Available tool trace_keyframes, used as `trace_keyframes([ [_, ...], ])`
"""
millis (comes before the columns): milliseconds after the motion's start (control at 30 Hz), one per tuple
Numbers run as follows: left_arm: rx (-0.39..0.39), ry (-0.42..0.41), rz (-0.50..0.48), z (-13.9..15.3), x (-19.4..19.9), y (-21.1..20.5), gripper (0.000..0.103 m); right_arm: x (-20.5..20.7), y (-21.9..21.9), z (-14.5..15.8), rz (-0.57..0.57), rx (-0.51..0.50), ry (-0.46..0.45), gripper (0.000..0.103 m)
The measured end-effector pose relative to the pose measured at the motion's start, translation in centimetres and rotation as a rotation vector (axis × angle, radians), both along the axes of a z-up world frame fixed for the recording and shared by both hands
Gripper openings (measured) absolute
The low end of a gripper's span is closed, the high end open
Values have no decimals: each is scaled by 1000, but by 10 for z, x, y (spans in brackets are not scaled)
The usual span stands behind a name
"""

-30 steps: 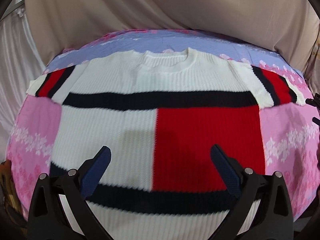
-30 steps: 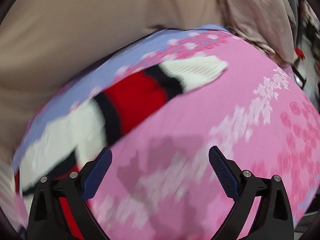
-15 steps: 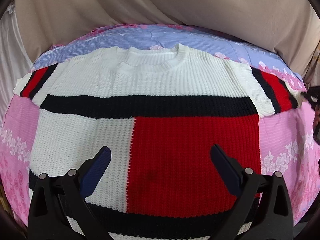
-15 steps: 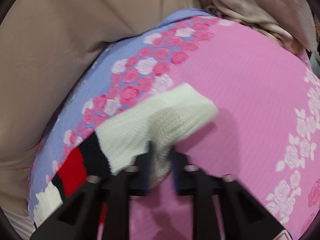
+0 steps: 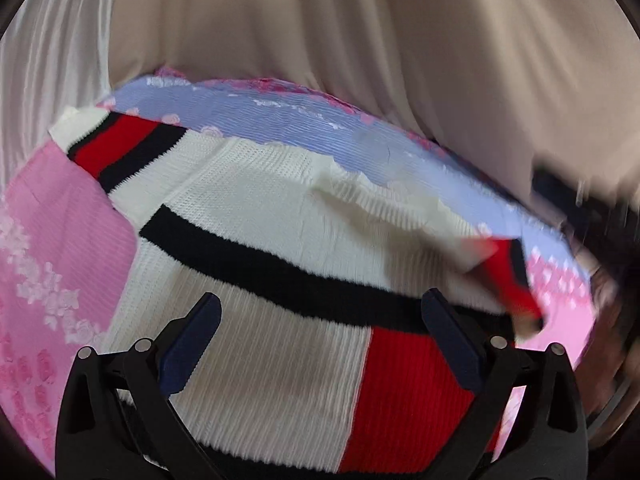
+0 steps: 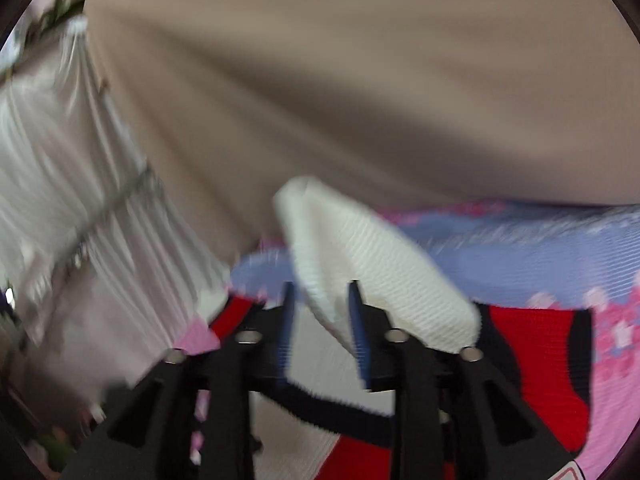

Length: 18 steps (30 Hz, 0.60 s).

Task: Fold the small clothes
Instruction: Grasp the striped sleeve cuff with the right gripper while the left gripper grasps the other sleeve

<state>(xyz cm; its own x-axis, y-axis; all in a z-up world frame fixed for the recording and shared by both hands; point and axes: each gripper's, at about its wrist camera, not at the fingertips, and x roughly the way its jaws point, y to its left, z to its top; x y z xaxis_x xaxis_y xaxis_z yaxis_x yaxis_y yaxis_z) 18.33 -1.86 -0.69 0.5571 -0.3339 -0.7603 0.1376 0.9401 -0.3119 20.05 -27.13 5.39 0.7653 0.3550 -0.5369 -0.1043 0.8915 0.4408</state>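
Observation:
A small knitted sweater [image 5: 280,208], white with black stripes and a red block, lies flat on the bed cover, neck away from me. My left gripper [image 5: 320,298] hovers open over its lower front with nothing between the fingers. The far-left sleeve [image 5: 120,144] lies spread out. The other sleeve [image 5: 508,276] is lifted and blurred over the sweater's right shoulder. In the right wrist view its white cuff [image 6: 360,248] stands up between the fingers of my right gripper [image 6: 321,287]. Those jaws are opening, and the cuff still leans on one finger [image 6: 358,320].
The pink and lilac flowered bed cover [image 5: 60,232] shows on both sides of the sweater. A beige curtain [image 5: 360,60] hangs behind the bed, a white one [image 6: 60,208] to the left. A dark blurred shape [image 5: 580,200] sits at the right edge.
My right gripper shut on the sleeve cuff, swung it up and across over the sweater body, and its jaws have now parted. The left gripper slid left over the sweater and rolled, staying open.

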Motion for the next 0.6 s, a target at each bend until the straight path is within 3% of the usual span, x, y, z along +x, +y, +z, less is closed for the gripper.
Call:
trace_keyframes([
  [100,-75,67,31,-19,38,9,98,-24,-3,-39,-57,40,81,34],
  [200,-99,164,78,-50,79,2,98,-67,-34,-77,-206,75,198,41],
  [300,-189,244,110,-74,101,-9,96,-103,-67,-106,-318,139,296,42],
  [333,-228,261,115,-79,106,-14,91,-111,-75,-115,-345,170,321,42],
  [400,-216,253,130,-82,110,-25,76,-119,-87,-131,-378,220,344,43],
  [467,-215,236,100,-81,111,-33,19,-117,-100,-137,-401,246,343,45],
  [500,-232,241,81,-80,114,-36,7,-115,-103,-140,-411,270,340,46],
  [600,-266,157,70,-52,113,-27,7,-112,-112,-144,-437,328,323,46],
])
